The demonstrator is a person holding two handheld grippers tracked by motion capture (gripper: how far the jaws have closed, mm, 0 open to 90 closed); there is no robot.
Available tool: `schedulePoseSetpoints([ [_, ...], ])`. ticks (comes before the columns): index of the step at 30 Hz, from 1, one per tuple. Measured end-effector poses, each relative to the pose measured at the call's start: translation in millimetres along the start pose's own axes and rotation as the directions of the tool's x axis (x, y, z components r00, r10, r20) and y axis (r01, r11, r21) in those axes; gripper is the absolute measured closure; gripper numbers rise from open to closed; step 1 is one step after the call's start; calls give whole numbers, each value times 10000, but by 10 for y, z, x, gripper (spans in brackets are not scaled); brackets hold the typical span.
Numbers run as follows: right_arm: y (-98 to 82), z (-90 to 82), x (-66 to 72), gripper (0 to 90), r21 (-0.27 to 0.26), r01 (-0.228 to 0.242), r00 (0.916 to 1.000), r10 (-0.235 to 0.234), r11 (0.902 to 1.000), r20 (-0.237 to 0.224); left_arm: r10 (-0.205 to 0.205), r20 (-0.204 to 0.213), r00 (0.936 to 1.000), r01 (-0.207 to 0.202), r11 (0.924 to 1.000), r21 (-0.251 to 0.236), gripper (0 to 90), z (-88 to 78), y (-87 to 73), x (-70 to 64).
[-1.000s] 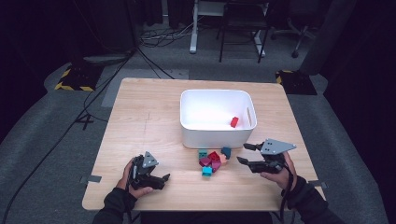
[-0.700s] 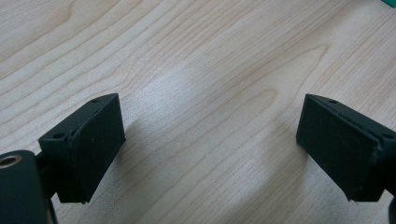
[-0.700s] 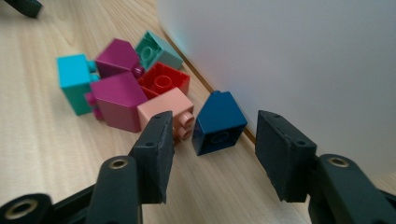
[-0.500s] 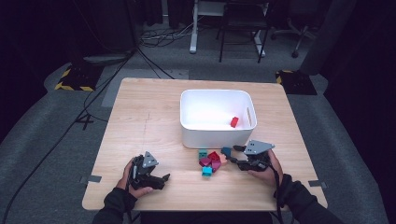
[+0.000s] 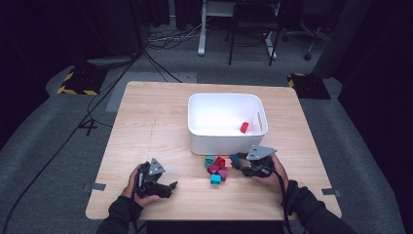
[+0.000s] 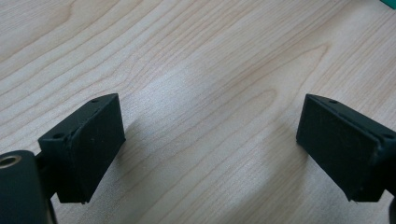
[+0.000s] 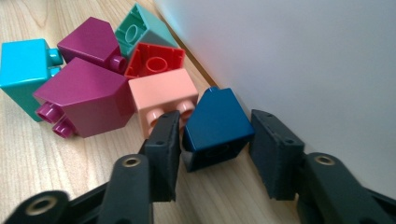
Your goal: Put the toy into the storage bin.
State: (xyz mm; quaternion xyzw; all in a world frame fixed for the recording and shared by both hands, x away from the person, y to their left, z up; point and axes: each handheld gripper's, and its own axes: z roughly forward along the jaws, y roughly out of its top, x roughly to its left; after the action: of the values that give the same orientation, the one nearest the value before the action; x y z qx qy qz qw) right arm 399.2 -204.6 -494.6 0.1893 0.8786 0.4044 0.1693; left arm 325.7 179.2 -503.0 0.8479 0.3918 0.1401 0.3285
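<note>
Right hand-held gripper [image 7: 212, 156] straddling dark blue block [image 7: 217, 126], jaws just been closing, narrow gaps visible both sides, not yet pinching. Block on table [image 5: 146, 126], tight against white bin [image 5: 226, 141] wall, salmon block [image 7: 161, 93] just beside. Risks: near jaw snagging salmon block studs, far jaw scraping bin wall, slanted top face squirting out under squeeze. Left hand-held gripper [image 6: 210, 149] spread, idle over bare wood.
</note>
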Motion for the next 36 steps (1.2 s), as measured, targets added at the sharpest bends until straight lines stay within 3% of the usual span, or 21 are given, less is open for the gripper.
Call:
schedulePoseSetpoints([
  [5, -11, -34, -9, 591, -161, -393, 9990, 389, 9991, -225, 2, -8, 10000, -2, 10000, 16, 80, -1, 1, 0],
  [7, -13, -54, -28, 593, -150, -243, 9995, 240, 9996, -198, 7, -12, 10000, -7, 10000, 6, 80, -1, 0, 0],
  [16, -57, -159, -32, 595, -181, -578, 9979, 572, 9982, -309, 5, -13, 10000, -5, 10000, 5, 80, -1, 0, 0],
  [25, -39, -356, -25, 595, -702, -408, 9991, 399, 9967, -140, 4, -8, 10000, -4, 10000, 0, 80, 0, 0, 0],
  [36, 27, -558, -50, 595, -1360, -628, 9980, 607, 9887, -202, 6, -21, 10000, -6, 10000, 14, 80, -2, 1, 0],
])
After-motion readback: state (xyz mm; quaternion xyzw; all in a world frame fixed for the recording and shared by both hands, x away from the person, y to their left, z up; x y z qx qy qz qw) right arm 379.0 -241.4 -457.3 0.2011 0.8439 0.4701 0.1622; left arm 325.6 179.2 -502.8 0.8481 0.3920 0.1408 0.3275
